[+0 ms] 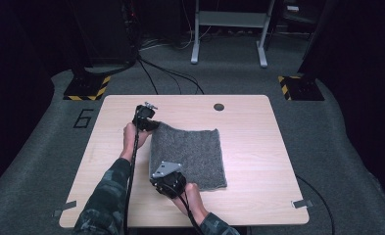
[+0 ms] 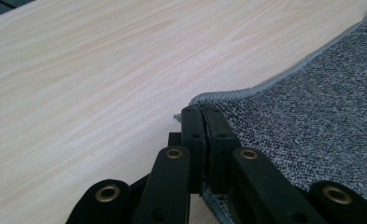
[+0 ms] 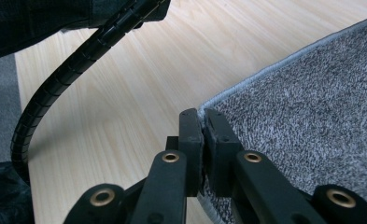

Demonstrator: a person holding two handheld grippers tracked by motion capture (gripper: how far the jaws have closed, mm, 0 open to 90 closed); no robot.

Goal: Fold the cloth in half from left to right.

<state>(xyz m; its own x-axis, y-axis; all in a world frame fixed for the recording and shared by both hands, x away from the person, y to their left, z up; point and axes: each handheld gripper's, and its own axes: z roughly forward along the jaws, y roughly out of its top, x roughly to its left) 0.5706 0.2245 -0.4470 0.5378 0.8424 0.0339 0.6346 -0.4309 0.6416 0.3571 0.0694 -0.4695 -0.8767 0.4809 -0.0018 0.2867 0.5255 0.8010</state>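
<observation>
I am holding the grey towel (image 1: 189, 155), lying flat on the desk (image 1: 258, 147), by its left edge, the left tool (image 2: 203, 116) clamped on the far corner and the right tool (image 3: 202, 120) on the near corner, the cloth extending rightward from both.

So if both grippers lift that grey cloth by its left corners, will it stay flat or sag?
The grey cloth probably sags: its far edge already ripples near the left gripper. Its fuzzy weave likely resists slipping where the right gripper pinches it. It looks light and thin.
</observation>
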